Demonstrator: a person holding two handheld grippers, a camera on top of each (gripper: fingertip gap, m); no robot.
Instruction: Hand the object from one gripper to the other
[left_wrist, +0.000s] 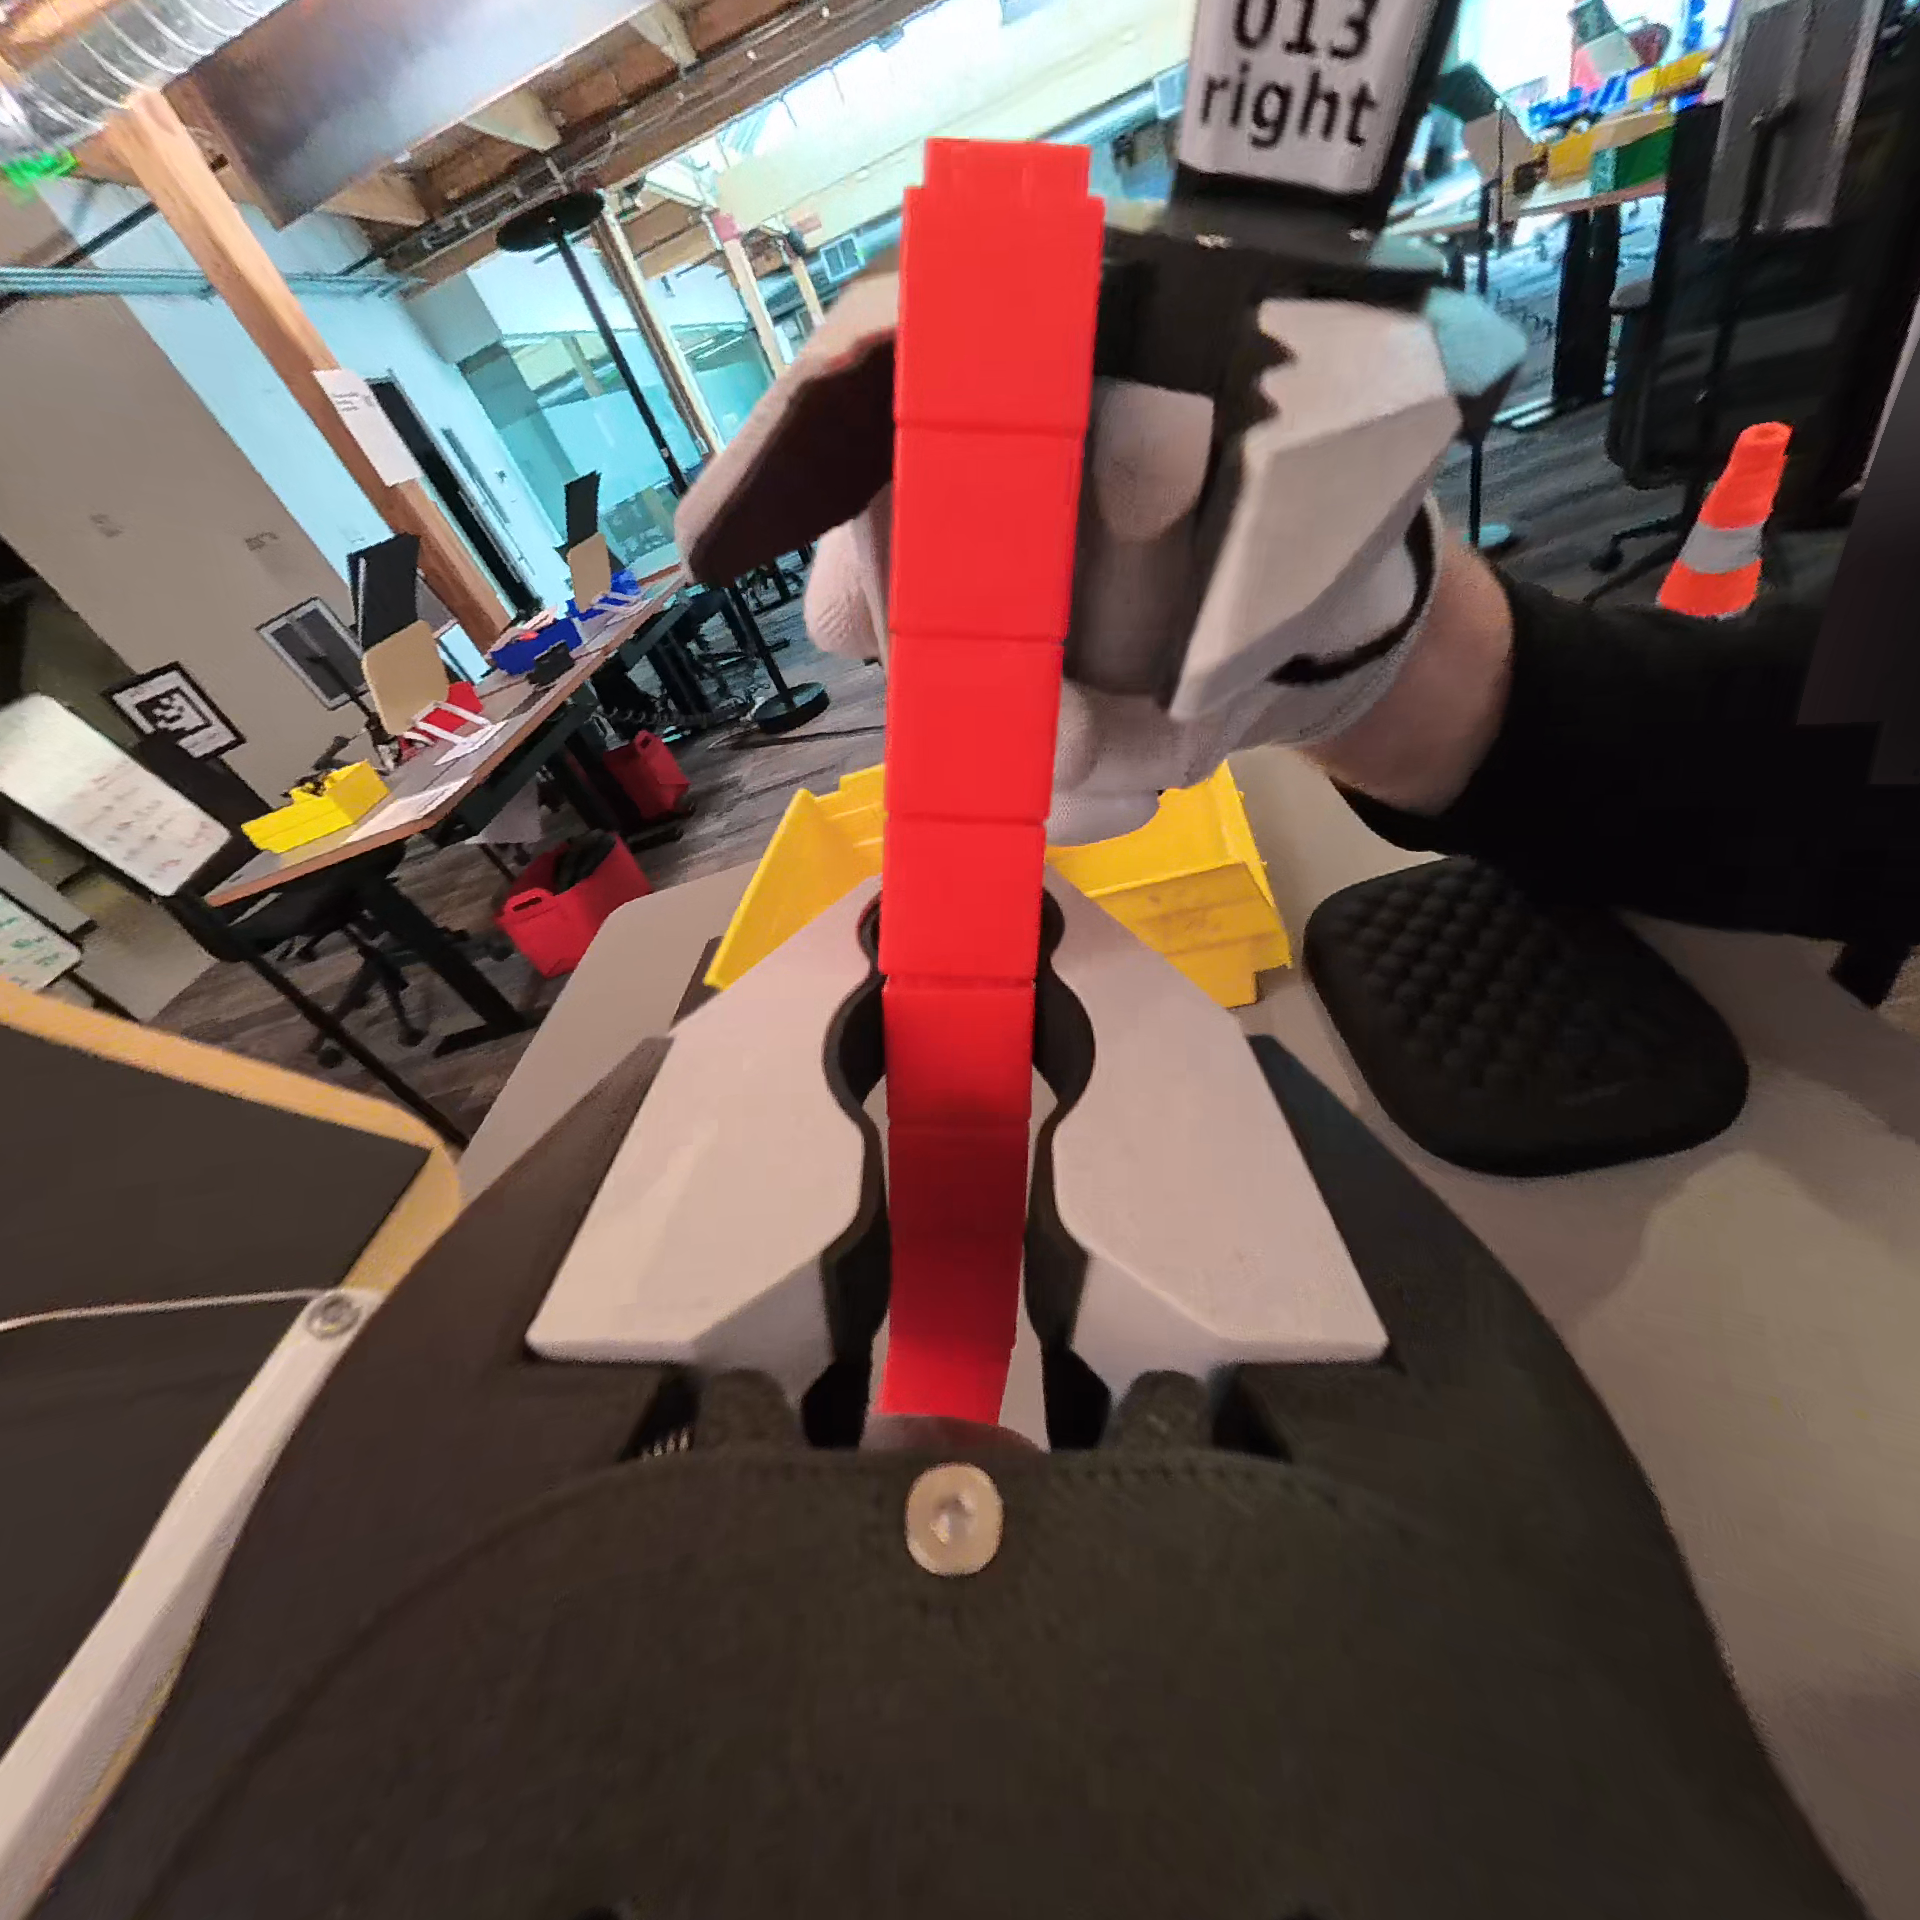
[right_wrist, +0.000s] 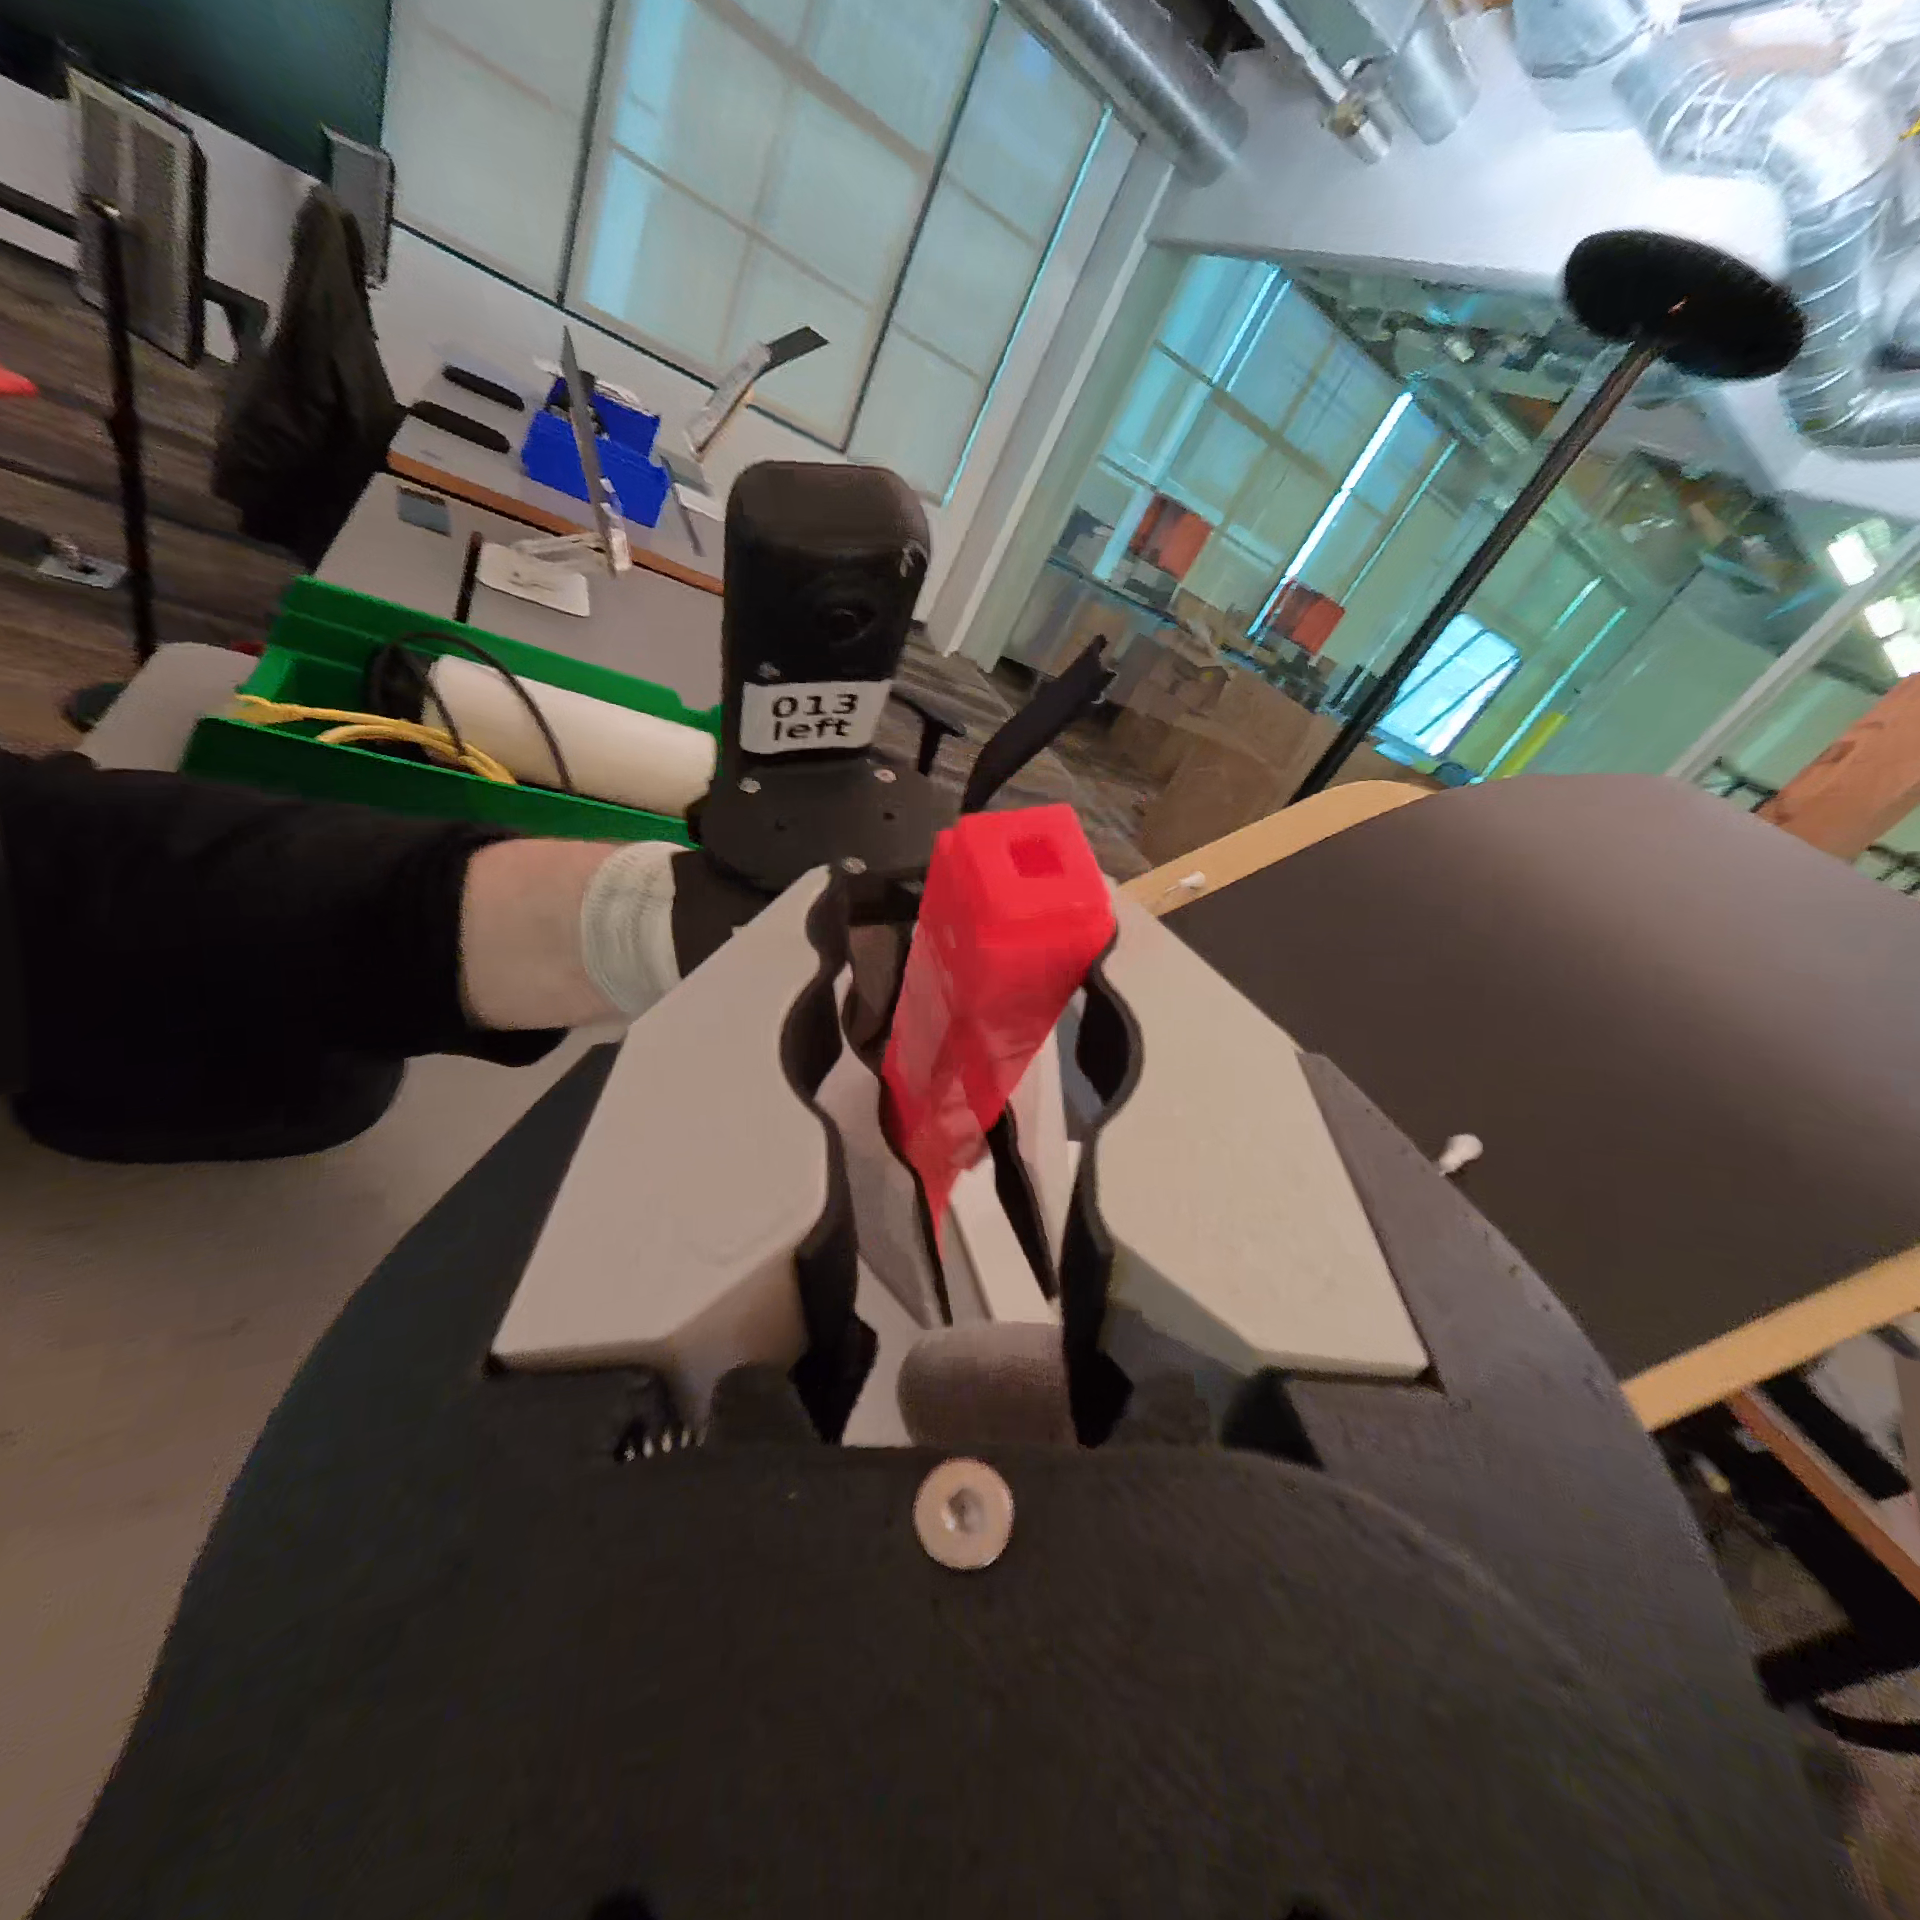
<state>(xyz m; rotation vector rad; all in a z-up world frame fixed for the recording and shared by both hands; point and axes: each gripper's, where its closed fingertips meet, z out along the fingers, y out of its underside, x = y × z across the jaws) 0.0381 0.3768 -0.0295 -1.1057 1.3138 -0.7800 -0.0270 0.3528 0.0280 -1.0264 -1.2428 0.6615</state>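
A long red bar of stacked cubes (left_wrist: 977, 623) stands upright between my left gripper's (left_wrist: 961, 925) grey fingers, which are shut on its lower part. My right gripper (left_wrist: 1049, 499) comes in from above with its jaws spread wide on either side of the bar's upper part. In the right wrist view the bar (right_wrist: 997, 966) lies between my right gripper's (right_wrist: 966, 914) fingers, close against the right finger (right_wrist: 1195, 1091), with a gap to the left finger (right_wrist: 707, 1091). The left gripper's body (right_wrist: 821, 644) shows behind it. Gloved hands hold both grippers.
A yellow bin (left_wrist: 1174, 883) and a black dimpled pad (left_wrist: 1517, 1018) lie on the grey table (left_wrist: 1714, 1403) beyond the grippers. A green bin (right_wrist: 416, 769) with cables and a white roll sits at the left. An orange cone (left_wrist: 1725, 530) stands on the floor. Some 8 cm of space lies between my two pairs of fingers.
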